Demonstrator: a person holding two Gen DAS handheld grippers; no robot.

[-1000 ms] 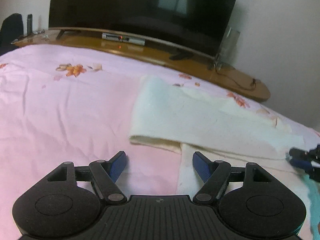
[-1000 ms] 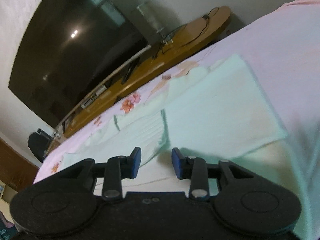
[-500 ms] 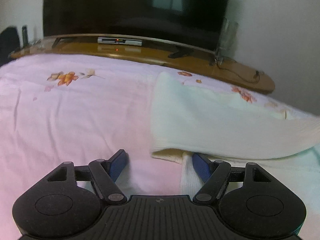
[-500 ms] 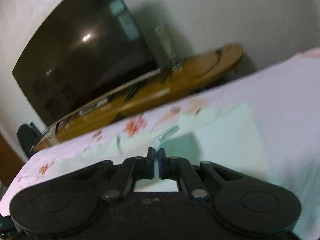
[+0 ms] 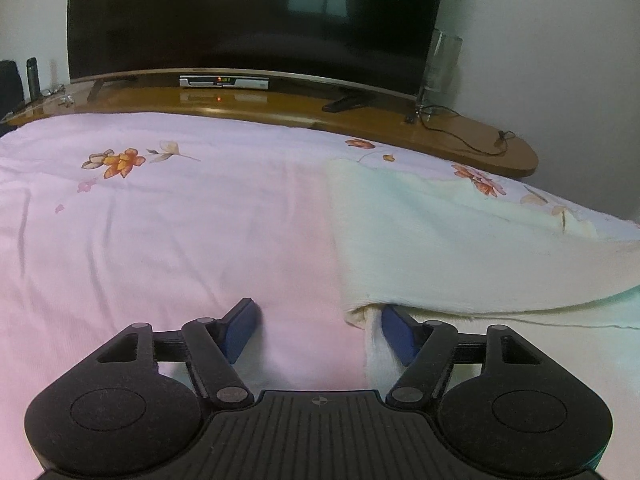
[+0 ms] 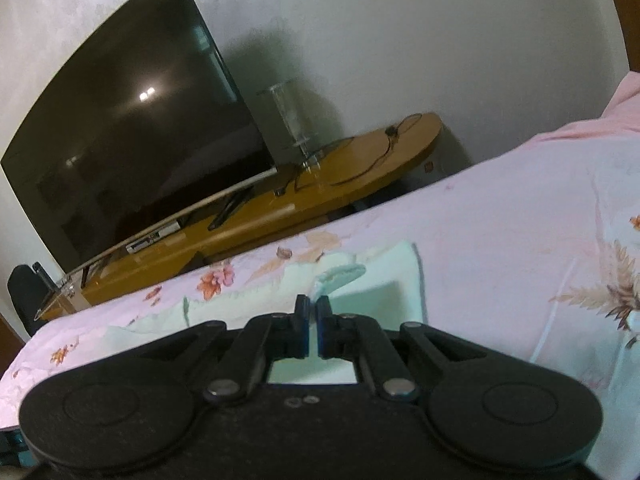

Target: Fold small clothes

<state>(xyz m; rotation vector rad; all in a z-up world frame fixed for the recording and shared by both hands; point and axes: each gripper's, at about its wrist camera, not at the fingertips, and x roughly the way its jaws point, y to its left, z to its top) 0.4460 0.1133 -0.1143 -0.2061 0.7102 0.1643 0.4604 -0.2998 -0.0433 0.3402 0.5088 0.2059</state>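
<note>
My left gripper (image 5: 318, 330) sits low on the pink floral bedsheet (image 5: 168, 236), blue pads spread wide, holding nothing; its right pad lies at the folded corner of the cream knit garment (image 5: 460, 248). The soft, ribbed garment lies toward the bed's right edge. My right gripper (image 6: 312, 326) has its fingers pressed nearly together, pinching a raised fold of the garment (image 6: 340, 276).
</note>
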